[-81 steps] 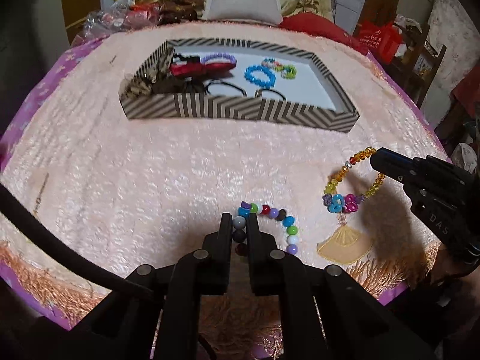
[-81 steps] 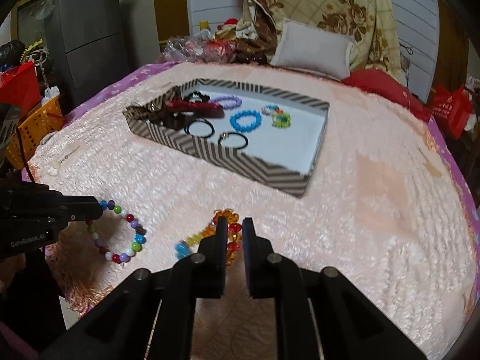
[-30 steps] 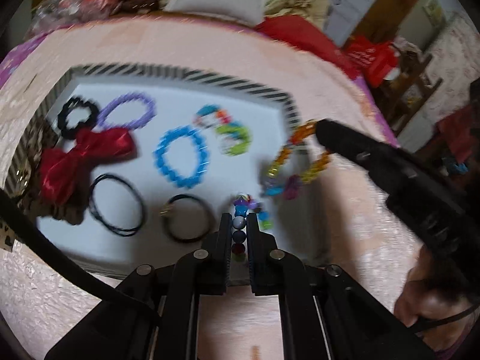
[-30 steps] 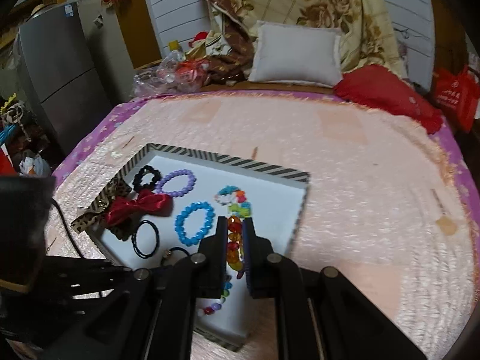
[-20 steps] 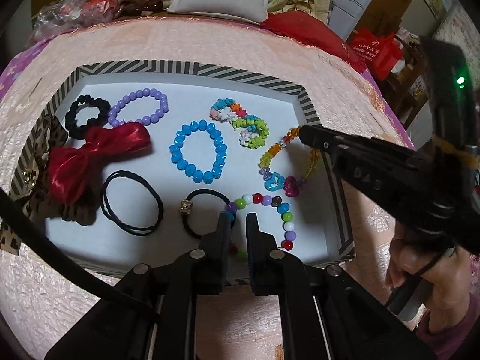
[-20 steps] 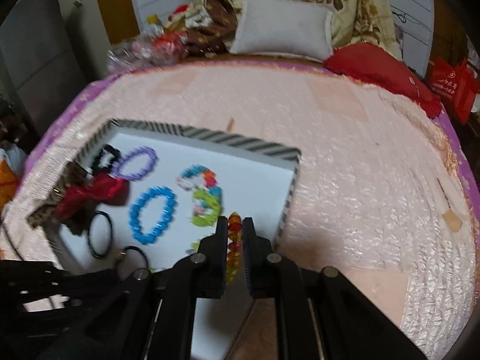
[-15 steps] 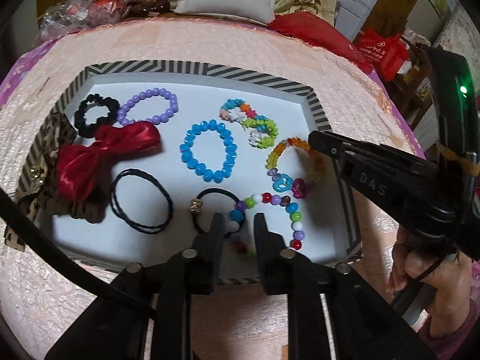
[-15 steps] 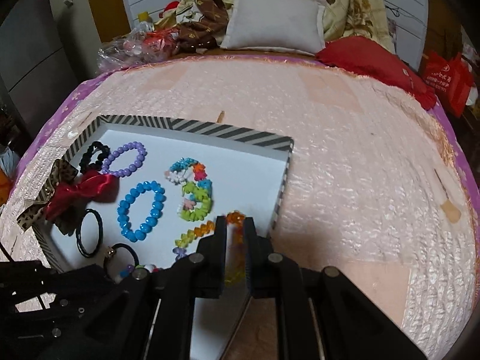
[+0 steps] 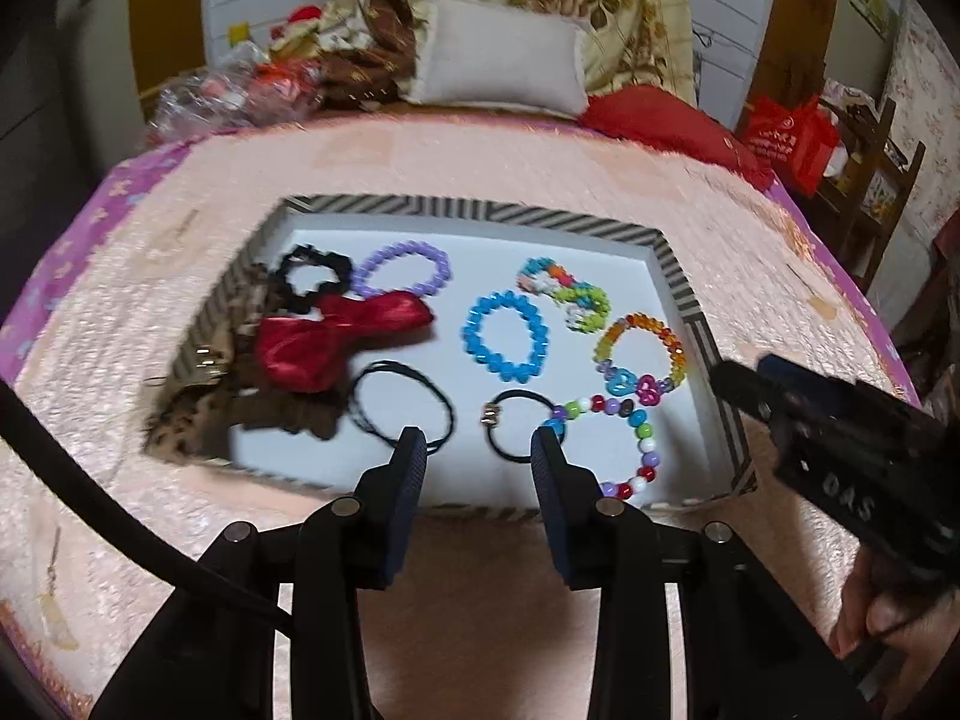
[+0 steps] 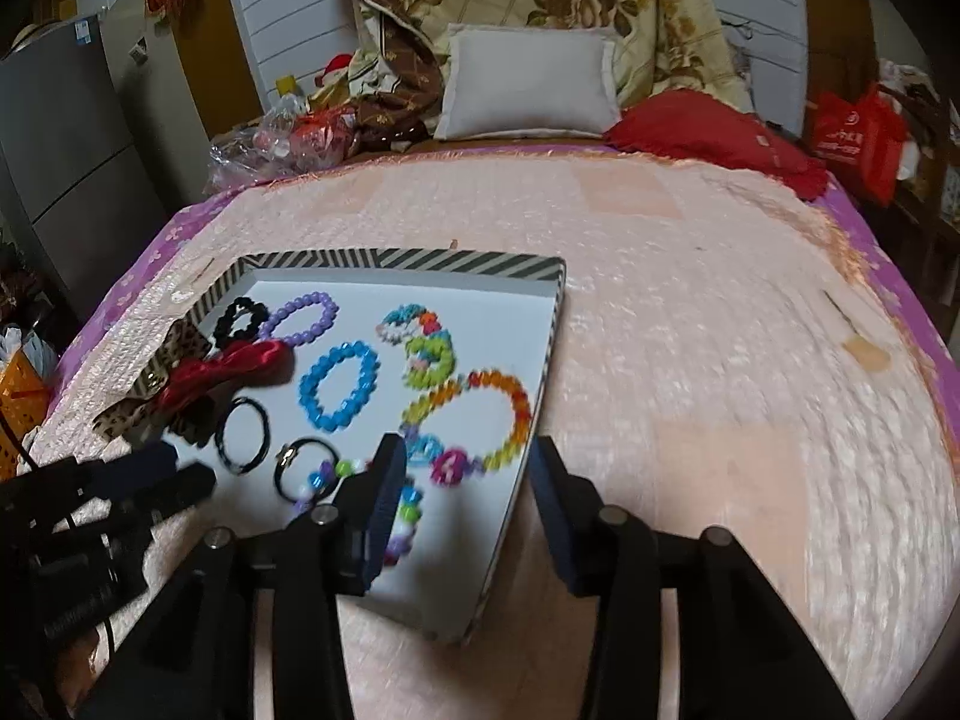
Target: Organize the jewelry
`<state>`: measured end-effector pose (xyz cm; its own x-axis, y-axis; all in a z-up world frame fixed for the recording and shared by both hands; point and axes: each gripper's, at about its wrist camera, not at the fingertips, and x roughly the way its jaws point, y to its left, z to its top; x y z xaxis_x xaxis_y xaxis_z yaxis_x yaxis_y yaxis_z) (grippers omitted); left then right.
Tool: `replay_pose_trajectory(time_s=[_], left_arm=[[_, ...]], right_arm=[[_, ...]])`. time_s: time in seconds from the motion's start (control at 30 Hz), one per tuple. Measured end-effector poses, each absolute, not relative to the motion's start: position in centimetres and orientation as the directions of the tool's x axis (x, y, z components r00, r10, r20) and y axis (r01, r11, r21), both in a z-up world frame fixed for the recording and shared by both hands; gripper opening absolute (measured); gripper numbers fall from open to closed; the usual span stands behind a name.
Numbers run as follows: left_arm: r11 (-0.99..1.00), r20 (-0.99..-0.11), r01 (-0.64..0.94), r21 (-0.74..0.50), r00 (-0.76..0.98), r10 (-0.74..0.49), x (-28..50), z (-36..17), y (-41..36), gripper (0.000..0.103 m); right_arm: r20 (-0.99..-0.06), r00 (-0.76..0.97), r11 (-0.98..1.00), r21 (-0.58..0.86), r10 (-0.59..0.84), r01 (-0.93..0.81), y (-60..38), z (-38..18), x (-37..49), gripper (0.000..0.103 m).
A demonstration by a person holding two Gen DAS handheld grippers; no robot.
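Now both tongs opening, nothing between them.
Left tongs (image 9: 479, 443) low centre; right tongs (image 10: 459, 451) lower middle; the multicolour bracelet (image 9: 624, 443) and amber bracelet (image 10: 480, 414) lie in the tray (image 9: 678, 276), right side, on the bed (image 10: 690, 300).

The bedspread (image 9: 540, 180) is pink cloth, quilted and bumpy with a slight sheen. The tray (image 9: 480, 222) looks like cardboard, matt striped walls and a smooth white floor. The blue bracelet (image 9: 506, 333) and rainbow bracelet (image 9: 641, 354) are glossy plastic beads, the rainbow one see-through. The bow (image 9: 336, 339) is shiny red satin. The hair ties (image 9: 401, 414) are matt black elastic. The fingers (image 9: 410, 468) have textured dark blue pads on matt black plastic.
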<state>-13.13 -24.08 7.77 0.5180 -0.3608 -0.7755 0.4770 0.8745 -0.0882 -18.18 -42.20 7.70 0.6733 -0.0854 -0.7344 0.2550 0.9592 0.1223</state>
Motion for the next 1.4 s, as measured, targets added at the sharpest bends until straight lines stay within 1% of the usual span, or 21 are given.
replay_pose_trajectory(time_s=[0.2,0.33,0.4,0.53,0.63,0.73,0.9,1.07,1.4], left_arm=[[0.900,-0.750,0.430,-0.071,0.572,-0.332,-14.4,8.8,-21.3,0.025],[0.911,-0.736,0.411,-0.024,0.610,-0.295,-15.4,9.6,-19.9,0.025],[0.913,-0.726,0.407,-0.024,0.621,-0.296,-15.8,9.9,-19.2,0.025],[0.919,-0.705,0.392,-0.035,0.642,-0.301,-16.7,10.9,-17.9,0.025],[0.921,-0.689,0.387,-0.037,0.658,-0.304,-17.2,11.6,-17.4,0.025],[0.924,-0.675,0.382,-0.031,0.673,-0.301,-17.6,12.2,-17.0,0.025],[0.931,-0.656,0.365,-0.032,0.695,-0.295,-17.9,12.9,-16.5,0.025],[0.937,-0.641,0.347,-0.034,0.712,-0.287,-17.9,13.4,-16.1,0.025],[0.942,-0.633,0.334,-0.026,0.724,-0.274,-17.9,13.6,-15.9,0.025]], right_arm=[[-0.719,0.687,0.962,0.104,-0.103,0.253,-38.9,8.2,-20.7,0.047],[-0.700,0.703,0.963,0.084,-0.127,0.257,-36.6,9.0,-22.0,0.048],[-0.687,0.718,0.965,0.099,-0.111,0.244,-35.4,9.5,-22.7,0.049],[-0.667,0.740,0.962,0.136,-0.089,0.238,-33.8,10.3,-23.6,0.053],[-0.664,0.741,0.965,0.118,-0.098,0.234,-32.7,10.8,-23.6,0.055],[-0.668,0.736,0.966,0.105,-0.109,0.238,-32.2,11.1,-23.6,0.059],[-0.663,0.738,0.962,0.099,-0.127,0.255,-32.2,11.8,-23.7,0.061],[-0.656,0.740,0.962,0.083,-0.144,0.261,-32.1,12.2,-23.8,0.066],[-0.664,0.735,0.961,0.087,-0.141,0.263,-32.3,12.1,-23.7,0.068]])
